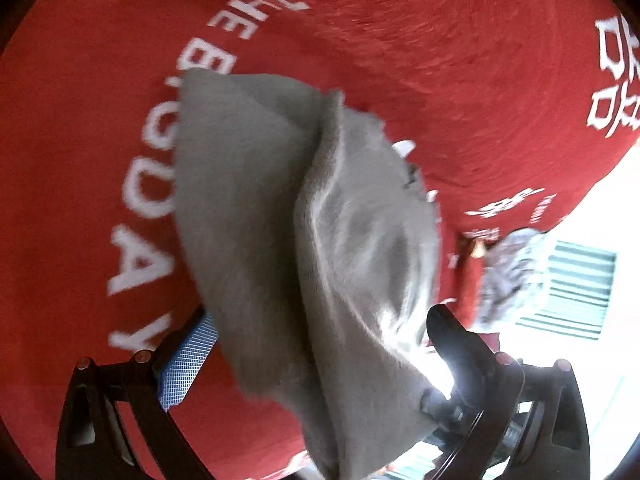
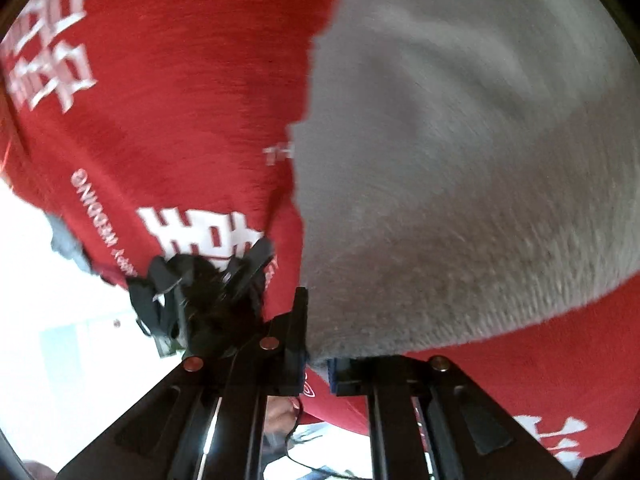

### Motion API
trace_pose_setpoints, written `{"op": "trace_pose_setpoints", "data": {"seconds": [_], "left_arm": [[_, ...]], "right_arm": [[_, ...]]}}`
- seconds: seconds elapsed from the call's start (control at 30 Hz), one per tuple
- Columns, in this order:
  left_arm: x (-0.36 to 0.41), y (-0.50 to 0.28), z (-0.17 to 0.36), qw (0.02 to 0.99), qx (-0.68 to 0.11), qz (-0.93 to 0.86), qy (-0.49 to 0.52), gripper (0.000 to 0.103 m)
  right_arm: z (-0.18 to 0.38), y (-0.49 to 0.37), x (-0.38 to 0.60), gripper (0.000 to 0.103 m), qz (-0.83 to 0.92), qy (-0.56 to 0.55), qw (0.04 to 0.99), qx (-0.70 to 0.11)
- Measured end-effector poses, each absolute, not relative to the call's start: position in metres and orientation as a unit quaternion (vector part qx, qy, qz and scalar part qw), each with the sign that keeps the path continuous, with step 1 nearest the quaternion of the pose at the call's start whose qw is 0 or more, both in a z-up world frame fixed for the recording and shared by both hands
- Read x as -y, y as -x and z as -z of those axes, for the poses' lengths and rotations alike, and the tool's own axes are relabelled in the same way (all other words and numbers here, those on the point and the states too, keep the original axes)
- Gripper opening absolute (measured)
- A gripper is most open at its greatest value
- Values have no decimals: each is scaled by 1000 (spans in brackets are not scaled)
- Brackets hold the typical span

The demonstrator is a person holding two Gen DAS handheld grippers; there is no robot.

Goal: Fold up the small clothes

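Observation:
A small grey garment (image 1: 280, 216) hangs above a red cloth (image 1: 440, 52) printed with white letters. In the left wrist view it drapes between the fingers of my left gripper (image 1: 316, 344). The jaws stand wide apart; the blue-padded left finger (image 1: 186, 364) is clear of the fabric. In the right wrist view my right gripper (image 2: 318, 364) is shut on the lower edge of the grey garment (image 2: 460, 160), which fills the upper right of that view.
The red cloth (image 2: 180, 100) covers the surface under both grippers. Its edge drops off to a bright white floor (image 1: 600, 208) with a green striped panel (image 1: 572, 288). A dark bundle of cloth (image 2: 200, 292) lies by the right gripper's left finger.

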State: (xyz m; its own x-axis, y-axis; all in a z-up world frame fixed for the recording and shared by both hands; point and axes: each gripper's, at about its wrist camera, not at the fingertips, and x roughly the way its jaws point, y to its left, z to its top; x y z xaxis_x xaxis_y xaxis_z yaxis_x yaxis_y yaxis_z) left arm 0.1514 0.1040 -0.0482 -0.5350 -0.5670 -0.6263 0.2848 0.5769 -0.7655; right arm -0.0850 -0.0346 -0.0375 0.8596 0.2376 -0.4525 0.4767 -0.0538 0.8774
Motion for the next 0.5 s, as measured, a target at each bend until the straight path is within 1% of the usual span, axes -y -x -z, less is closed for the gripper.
{"op": "trace_pose_setpoints", "data": {"seconds": [0.13, 0.23, 0.27, 0.3, 0.43, 0.47, 0.5], "left_arm": [[-79, -143, 41, 469, -742, 472, 77, 103], [-52, -122, 30, 501, -719, 482, 8, 101], [-45, -115, 27, 515, -707, 485, -17, 91], [-40, -110, 24, 526, -696, 487, -40, 77], [-33, -100, 21, 544, -680, 482, -92, 63], [-33, -99, 22, 548, -679, 479, -100, 60], [-33, -98, 23, 549, -680, 475, -105, 60]], "right_arm": [[27, 84, 39, 8, 86, -703, 657, -258], [32, 87, 35, 8, 86, -693, 660, -277], [34, 88, 33, 8, 86, -690, 659, -285], [37, 89, 28, 8, 87, -685, 659, -297], [40, 90, 16, 8, 87, -665, 659, -340], [41, 91, 15, 8, 86, -660, 660, -349], [41, 92, 13, 8, 85, -653, 660, -362]]}}
